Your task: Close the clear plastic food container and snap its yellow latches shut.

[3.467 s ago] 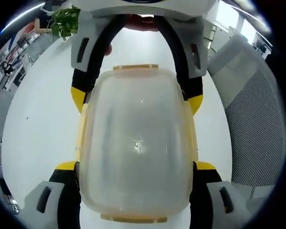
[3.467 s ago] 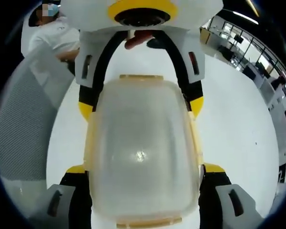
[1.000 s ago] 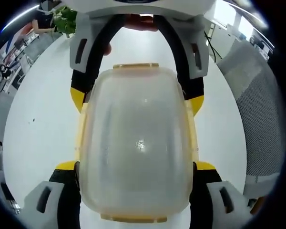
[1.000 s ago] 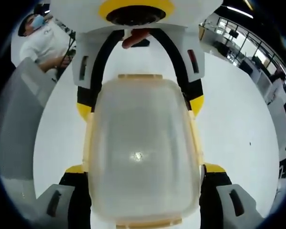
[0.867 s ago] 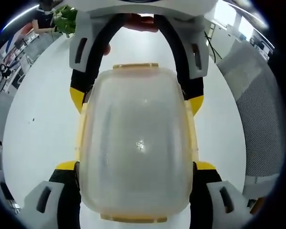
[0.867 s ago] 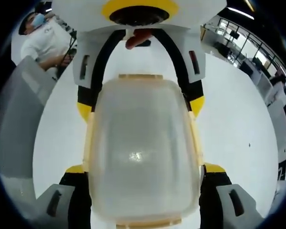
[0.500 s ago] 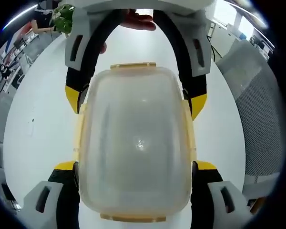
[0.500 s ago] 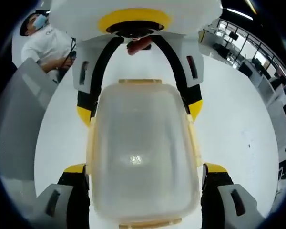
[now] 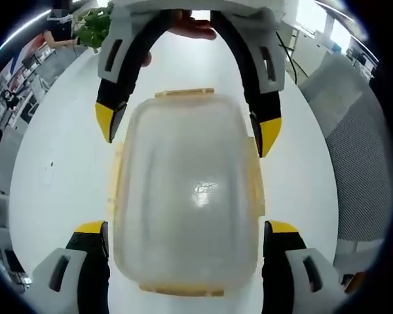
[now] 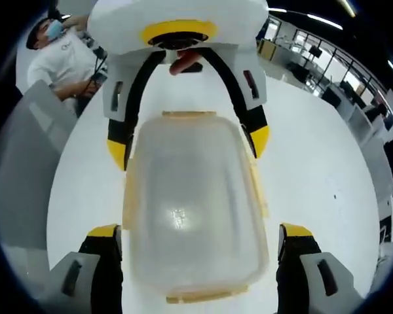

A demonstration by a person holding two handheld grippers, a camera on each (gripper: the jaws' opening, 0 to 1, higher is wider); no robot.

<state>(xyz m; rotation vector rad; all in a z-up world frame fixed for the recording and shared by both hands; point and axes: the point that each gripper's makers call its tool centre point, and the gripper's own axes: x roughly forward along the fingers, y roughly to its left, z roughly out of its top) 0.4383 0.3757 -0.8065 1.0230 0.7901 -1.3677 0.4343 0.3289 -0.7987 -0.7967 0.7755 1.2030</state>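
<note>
Left gripper view: one clear plastic food container (image 9: 187, 199), lid on, lying flat on one white table (image 9: 52, 170). Walls and lid are frosted and translucent, corners rounded, with a bright glint near the middle of the lid. Yellow latches counted along the rim: four, one at the far end (image 9: 185, 93), one at the near end (image 9: 181, 290), one on each long side (image 9: 116, 180) (image 9: 257, 176). All four appear folded against the body; whether they are snapped I cannot tell.

Left gripper (image 9: 187, 227): two yellow-tipped jaws, spread wide, one on each side of the container's near half, each just clear of the wall. Right gripper (image 9: 187, 134) enters from the far side, its two yellow tips likewise set wide at the container's far corners, nothing clamped. A person's fingers (image 9: 195, 26) show behind it.

Other items: one potted green plant (image 9: 95, 27) at the table's far edge; one grey mesh chair (image 9: 360, 150) beside the table.

Right gripper view: same container (image 10: 193, 209) seen from the opposite end, between the right gripper (image 10: 200, 230) jaws, which stand wide apart and clear of it. Left gripper (image 10: 187, 147) faces in from across the container, also open. One seated person (image 10: 65, 55) in white beyond a grey chair back (image 10: 23, 176).
</note>
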